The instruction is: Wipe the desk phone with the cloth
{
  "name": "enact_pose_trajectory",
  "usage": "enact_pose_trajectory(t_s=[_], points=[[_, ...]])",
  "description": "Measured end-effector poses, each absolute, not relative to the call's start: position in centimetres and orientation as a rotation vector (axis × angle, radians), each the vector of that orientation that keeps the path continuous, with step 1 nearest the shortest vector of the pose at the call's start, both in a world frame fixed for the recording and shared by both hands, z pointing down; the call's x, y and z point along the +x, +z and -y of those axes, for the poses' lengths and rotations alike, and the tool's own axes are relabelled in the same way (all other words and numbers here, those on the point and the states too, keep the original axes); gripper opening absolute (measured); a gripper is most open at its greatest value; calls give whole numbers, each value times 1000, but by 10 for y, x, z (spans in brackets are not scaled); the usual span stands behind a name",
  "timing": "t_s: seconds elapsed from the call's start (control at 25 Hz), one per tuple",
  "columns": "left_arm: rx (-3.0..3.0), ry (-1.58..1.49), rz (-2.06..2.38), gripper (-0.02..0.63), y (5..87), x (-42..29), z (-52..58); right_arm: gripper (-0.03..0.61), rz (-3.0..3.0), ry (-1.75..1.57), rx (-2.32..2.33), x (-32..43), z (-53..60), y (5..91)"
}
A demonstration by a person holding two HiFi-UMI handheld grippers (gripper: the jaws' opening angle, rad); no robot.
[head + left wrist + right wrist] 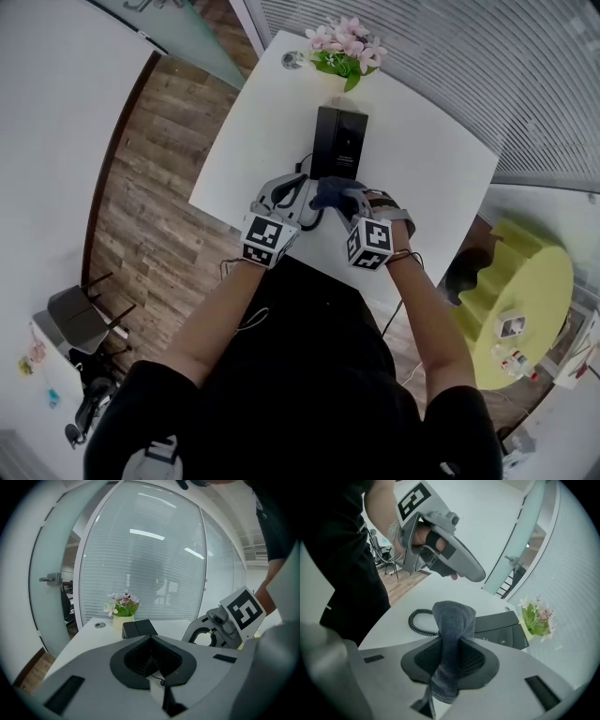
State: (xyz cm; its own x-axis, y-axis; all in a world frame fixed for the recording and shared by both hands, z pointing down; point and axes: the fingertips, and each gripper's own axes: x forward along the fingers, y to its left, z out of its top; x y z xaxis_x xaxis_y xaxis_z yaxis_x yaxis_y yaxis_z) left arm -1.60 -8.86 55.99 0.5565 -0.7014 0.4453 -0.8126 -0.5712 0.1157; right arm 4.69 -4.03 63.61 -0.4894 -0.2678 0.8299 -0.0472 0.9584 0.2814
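A black desk phone stands on the white table, with its coiled cord trailing toward the near edge. My right gripper is shut on a dark grey cloth, which sticks up between the jaws just short of the phone. In the head view the cloth hangs over the phone's near end. My left gripper is beside it to the left, above the cord, its jaws closed together with nothing between them. The phone lies ahead of the left gripper.
A pot of pink flowers stands behind the phone at the table's far edge, next to a round cable grommet. A glass wall with blinds runs behind. A yellow-green round table is at the right, a grey chair at the left on the wood floor.
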Motion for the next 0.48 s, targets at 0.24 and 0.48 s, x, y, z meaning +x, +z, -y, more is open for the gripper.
enact_pose_trajectory(t_s=[0.24, 0.48], points=[[2516, 476, 1335, 11, 518, -28, 98, 101, 2116, -356, 334, 39, 67, 578], [2533, 445, 1369, 11, 503, -42, 128, 101, 2110, -452, 491, 31, 115, 539]])
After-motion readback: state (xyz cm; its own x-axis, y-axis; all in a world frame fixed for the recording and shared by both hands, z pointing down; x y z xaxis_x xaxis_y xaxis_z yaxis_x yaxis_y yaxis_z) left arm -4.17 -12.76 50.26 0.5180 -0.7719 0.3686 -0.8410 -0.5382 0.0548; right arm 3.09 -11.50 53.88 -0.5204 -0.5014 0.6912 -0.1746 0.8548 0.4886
